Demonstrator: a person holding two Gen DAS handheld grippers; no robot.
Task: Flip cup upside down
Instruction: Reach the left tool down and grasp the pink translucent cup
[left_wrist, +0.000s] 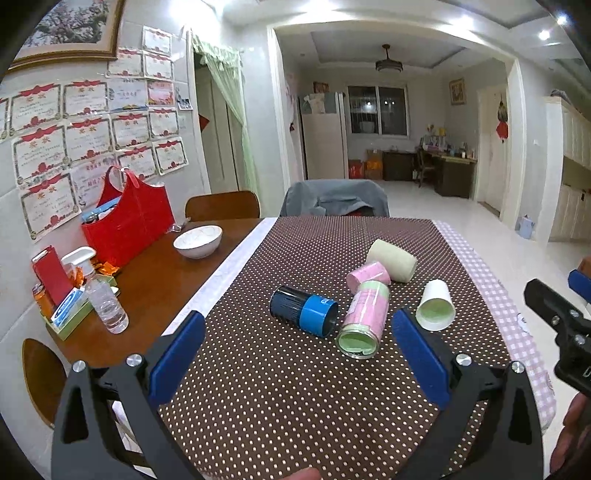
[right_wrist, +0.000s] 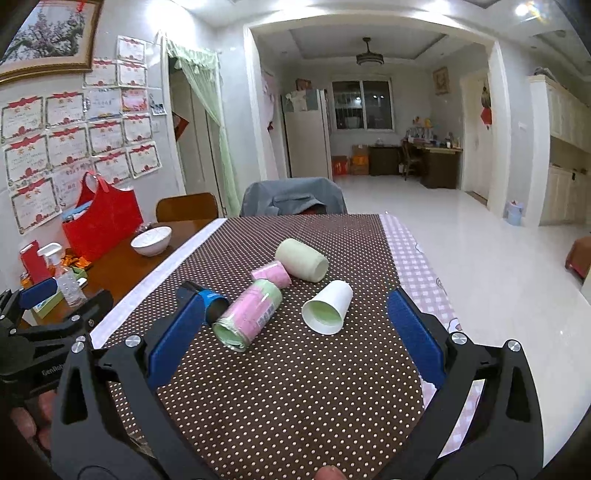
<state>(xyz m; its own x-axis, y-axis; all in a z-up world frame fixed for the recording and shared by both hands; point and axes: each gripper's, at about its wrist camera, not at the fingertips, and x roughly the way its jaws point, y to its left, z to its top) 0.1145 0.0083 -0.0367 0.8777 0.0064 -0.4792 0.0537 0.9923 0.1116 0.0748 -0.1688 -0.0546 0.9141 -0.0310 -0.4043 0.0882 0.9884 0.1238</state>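
Several cups lie on their sides on the brown dotted tablecloth (left_wrist: 295, 387). A white paper cup (left_wrist: 436, 305) (right_wrist: 328, 307) lies with its green mouth toward me. A pink-and-green cup (left_wrist: 364, 320) (right_wrist: 248, 314), a dark cup with a blue band (left_wrist: 303, 311) (right_wrist: 210, 301), a small pink cup (left_wrist: 368, 276) (right_wrist: 271, 275) and a pale cream cup (left_wrist: 392, 260) (right_wrist: 301, 259) lie close together. My left gripper (left_wrist: 297, 328) is open and empty, just short of the cups. My right gripper (right_wrist: 295, 310) is open and empty, also short of them.
A white bowl (left_wrist: 198, 241), a red bag (left_wrist: 127, 218), a spray bottle (left_wrist: 101, 293) and boxes stand on the bare wood at the left. A pink checked cloth (left_wrist: 491, 291) covers the right table edge. Chairs (left_wrist: 334, 197) stand at the far side.
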